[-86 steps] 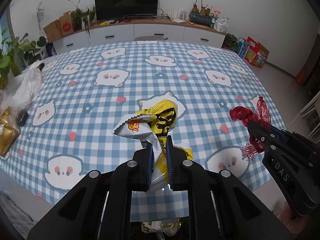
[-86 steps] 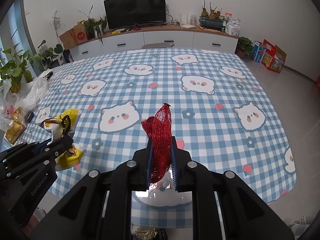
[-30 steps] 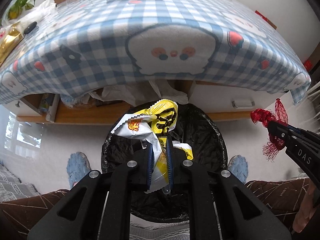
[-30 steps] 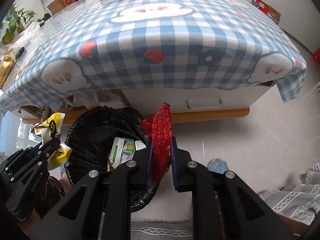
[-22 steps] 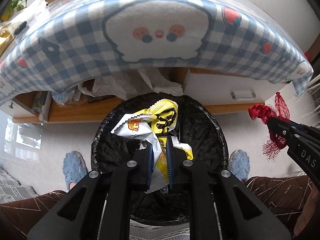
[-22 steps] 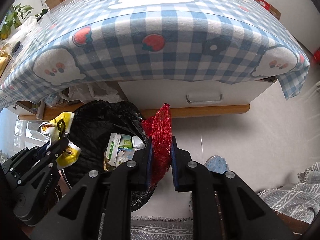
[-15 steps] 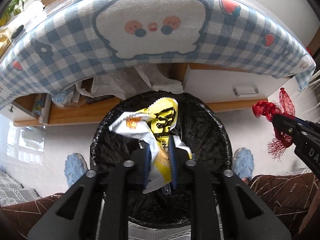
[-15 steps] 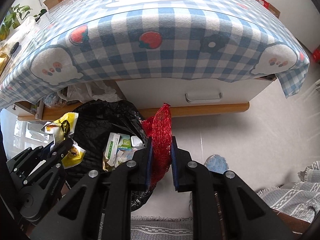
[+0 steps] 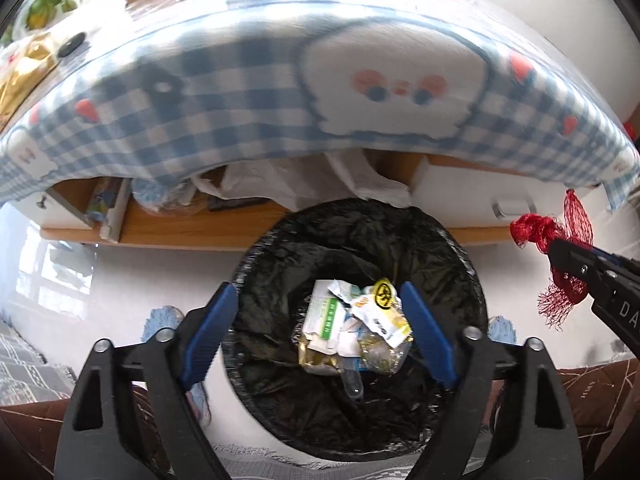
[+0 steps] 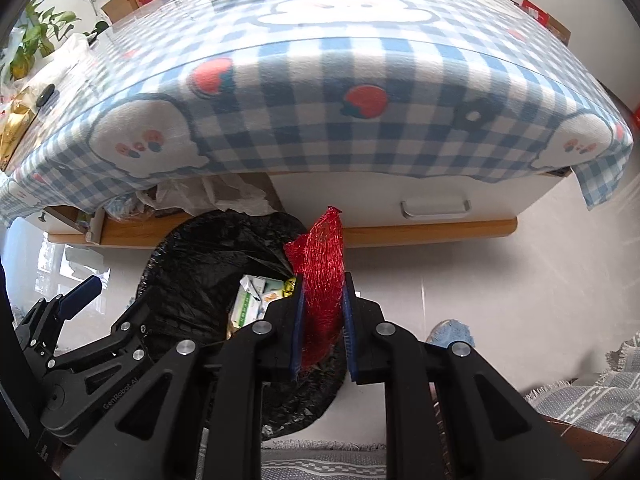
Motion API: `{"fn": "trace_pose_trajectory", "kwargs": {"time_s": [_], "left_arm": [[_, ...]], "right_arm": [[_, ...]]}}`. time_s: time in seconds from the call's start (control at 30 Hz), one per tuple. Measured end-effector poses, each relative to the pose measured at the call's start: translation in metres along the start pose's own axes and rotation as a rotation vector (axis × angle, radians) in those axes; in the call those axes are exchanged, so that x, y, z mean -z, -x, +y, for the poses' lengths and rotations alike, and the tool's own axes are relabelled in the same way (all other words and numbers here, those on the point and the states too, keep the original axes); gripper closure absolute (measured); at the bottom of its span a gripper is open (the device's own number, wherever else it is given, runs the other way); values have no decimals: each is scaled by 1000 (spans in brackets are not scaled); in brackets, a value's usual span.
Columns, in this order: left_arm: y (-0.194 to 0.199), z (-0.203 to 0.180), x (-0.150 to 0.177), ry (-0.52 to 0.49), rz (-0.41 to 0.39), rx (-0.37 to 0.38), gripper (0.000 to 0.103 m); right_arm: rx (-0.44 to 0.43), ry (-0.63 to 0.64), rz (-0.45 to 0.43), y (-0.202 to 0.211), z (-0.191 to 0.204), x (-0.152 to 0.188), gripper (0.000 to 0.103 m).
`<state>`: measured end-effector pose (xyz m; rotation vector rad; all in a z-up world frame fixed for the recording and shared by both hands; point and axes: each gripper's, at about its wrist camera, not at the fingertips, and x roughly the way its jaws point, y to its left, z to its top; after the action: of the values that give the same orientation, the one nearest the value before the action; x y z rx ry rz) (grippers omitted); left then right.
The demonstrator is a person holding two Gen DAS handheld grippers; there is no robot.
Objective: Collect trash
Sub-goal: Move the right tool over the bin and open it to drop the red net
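A round bin lined with a black bag stands on the floor under the table edge. My left gripper is open and empty right above it. The yellow snack wrapper lies inside on other trash. My right gripper is shut on a red mesh net bag and holds it just right of the bin. In the left wrist view the net bag and the right gripper show at the right edge.
The table with the blue checked cat tablecloth overhangs the bin. Under it are a wooden shelf with white plastic bags and a white drawer. A person's slippered feet flank the bin on a grey rug.
My left gripper has opened and the yellow wrapper has dropped into the bin. Both grippers have come down from the table top to the bin. The right gripper still holds the net bag.
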<state>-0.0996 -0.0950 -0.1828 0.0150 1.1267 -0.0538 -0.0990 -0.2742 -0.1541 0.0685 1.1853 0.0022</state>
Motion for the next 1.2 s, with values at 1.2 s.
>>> {"fn": "trace_pose_trajectory", "kwargs": {"time_s": [1.2], "left_arm": [[-2, 84, -2, 79, 7, -56, 6]], "right_arm": [[-46, 99, 30, -48, 96, 4, 69]]}}
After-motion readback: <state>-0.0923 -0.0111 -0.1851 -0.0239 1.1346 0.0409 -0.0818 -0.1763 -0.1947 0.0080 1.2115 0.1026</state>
